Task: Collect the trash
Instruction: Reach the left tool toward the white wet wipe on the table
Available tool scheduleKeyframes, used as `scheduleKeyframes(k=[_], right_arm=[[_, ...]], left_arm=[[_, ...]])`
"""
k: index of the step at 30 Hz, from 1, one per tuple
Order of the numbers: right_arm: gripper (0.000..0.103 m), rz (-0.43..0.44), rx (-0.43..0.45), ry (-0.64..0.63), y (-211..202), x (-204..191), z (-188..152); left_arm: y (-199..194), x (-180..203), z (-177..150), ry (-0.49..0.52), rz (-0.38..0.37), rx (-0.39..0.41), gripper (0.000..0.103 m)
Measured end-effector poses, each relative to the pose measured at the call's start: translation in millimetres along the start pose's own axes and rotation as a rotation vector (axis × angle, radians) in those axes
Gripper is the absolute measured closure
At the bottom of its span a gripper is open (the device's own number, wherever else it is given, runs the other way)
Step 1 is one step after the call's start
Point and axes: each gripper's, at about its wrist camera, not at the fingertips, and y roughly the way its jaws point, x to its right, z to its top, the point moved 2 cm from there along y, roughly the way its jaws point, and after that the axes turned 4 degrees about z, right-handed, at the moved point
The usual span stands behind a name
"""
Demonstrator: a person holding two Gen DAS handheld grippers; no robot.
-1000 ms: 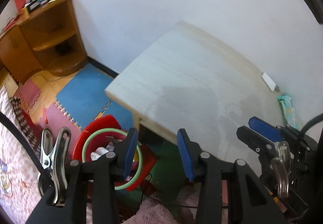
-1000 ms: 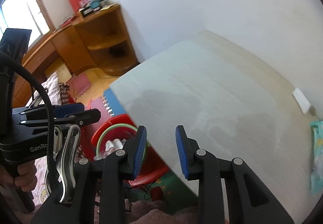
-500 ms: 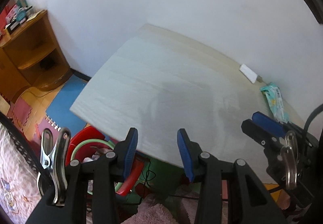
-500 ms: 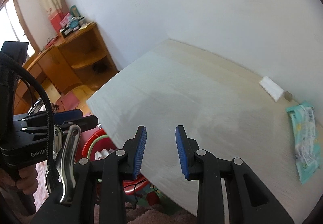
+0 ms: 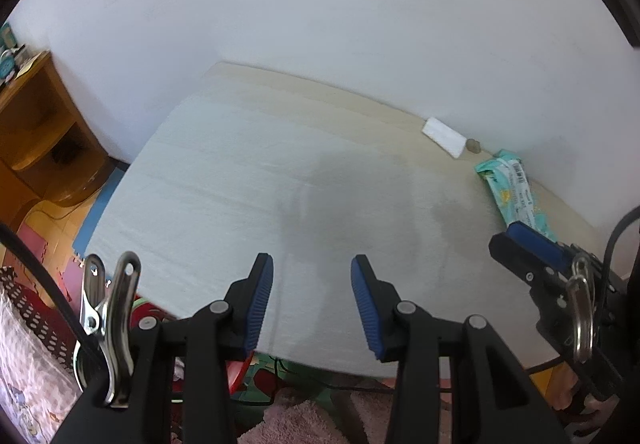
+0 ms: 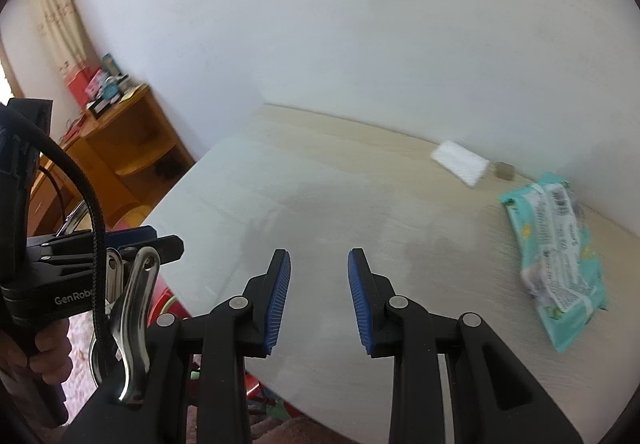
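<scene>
Both grippers stand with jaws apart and nothing between the blue pads. Your left gripper hangs over the near edge of the table, pointing down at its pale, bare top. Your right gripper hangs over the same top, further toward the right end; in the left wrist view it shows at the right edge of the frame, in front of the pack.

The trash lies at the far right of the table, near the wall:
- A teal pack lies flat on the top, well right of your right gripper and apart from it. In the left wrist view it shows at.
- A white block lies just at the wall, left of the pack.
- A small grey item sits touching or just beside the block's right end; what it is cannot be told.

Left of the table stands a wooden shelf with boxes on top. A red bin shows below the table's near left corner, partly hidden. Your hand grips the left gripper's handle.
</scene>
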Motion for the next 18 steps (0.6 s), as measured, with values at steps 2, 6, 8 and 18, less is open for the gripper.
scheduleKeyframes(k=[2,6,8,18], right_arm=[[0.072,-0.008,0.005,0.011,-2.7,10.4,1.7],[0.072,-0.019,0.02,0.033,-11.5,39.1,5.6],[0.072,-0.021,0.026,0.042,-14.9,51.1,7.7],[0.072,-0.03,0.046,0.05,-24.9,114.1,21.2]], left_arm=[[1.6,12.0,4.4,0.006,-0.008,-0.005,0.06],[6.0,35.5,14.7,0.014,-0.019,-0.01,0.06],[8.3,48.4,21.8,0.025,-0.017,-0.007,0.06],[29.1,108.0,57.6,0.045,-0.02,-0.007,0.06]])
